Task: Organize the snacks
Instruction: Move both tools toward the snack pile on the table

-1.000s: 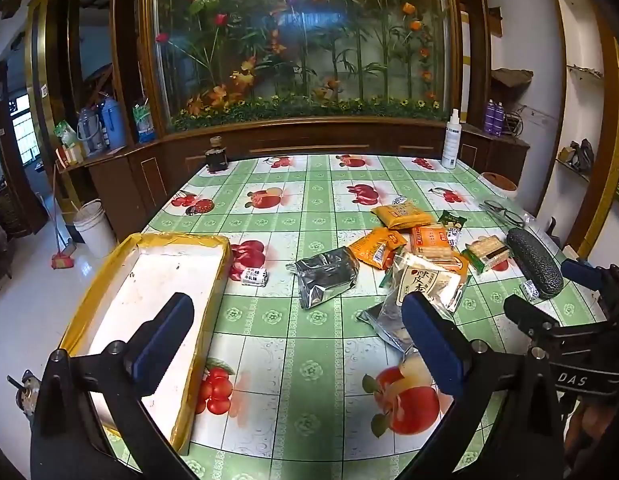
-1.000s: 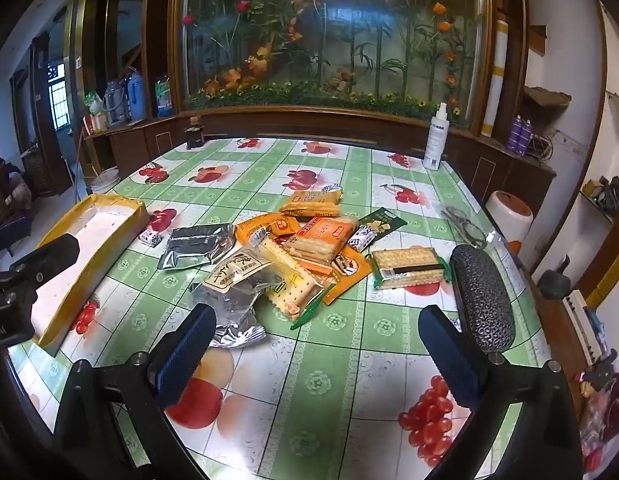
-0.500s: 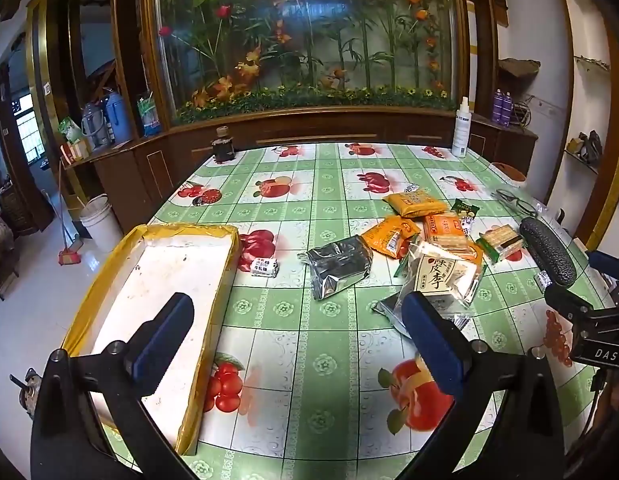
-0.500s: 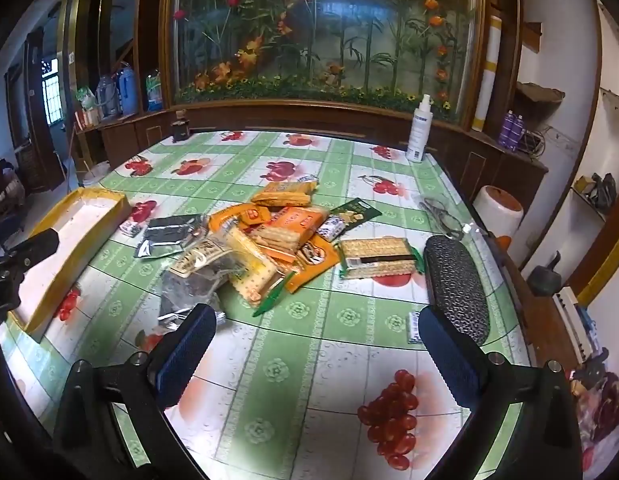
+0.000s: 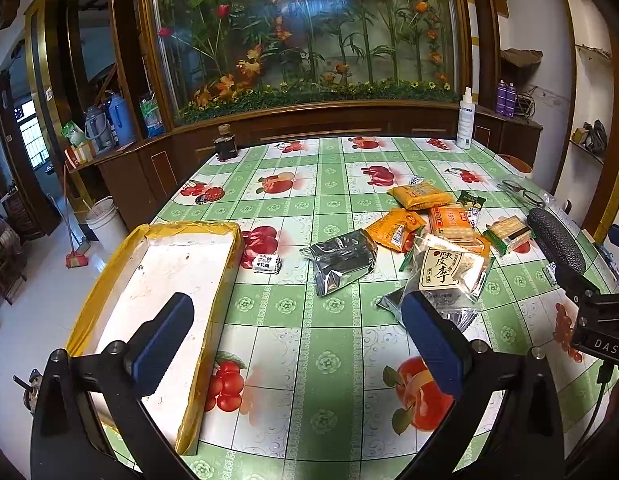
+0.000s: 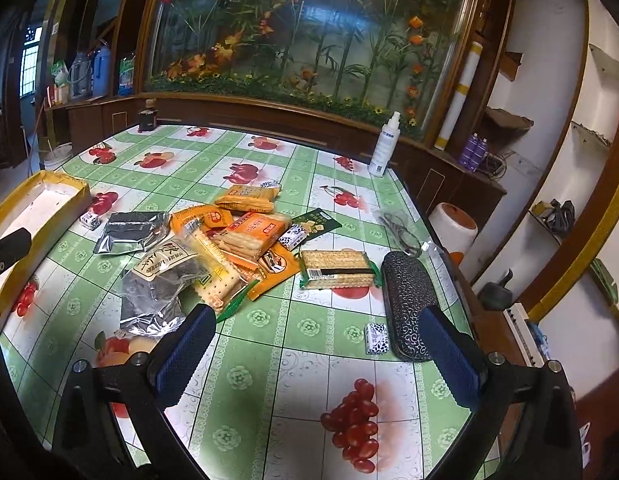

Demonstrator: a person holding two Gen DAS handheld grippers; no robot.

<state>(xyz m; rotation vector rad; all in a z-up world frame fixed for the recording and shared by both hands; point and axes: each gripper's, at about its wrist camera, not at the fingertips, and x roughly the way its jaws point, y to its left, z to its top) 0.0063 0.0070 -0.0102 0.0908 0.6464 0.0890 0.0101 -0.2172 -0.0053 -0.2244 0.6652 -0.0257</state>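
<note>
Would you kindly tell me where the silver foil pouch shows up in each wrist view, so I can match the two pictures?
Left wrist view: silver foil pouch lies mid-frame, right of the yellow tray.
Right wrist view: silver foil pouch lies left of centre, at the left edge of the snack pile.
Shared landmark: white spray bottle at the table's far edge.

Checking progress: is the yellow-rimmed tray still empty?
Empty: the tray shows only its bare white floor; the snacks lie on the table.

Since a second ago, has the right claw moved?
Yes. The right claw has shifted right: the snack pile slid left between its fingers, and the black case now sits nearly centred.
</note>
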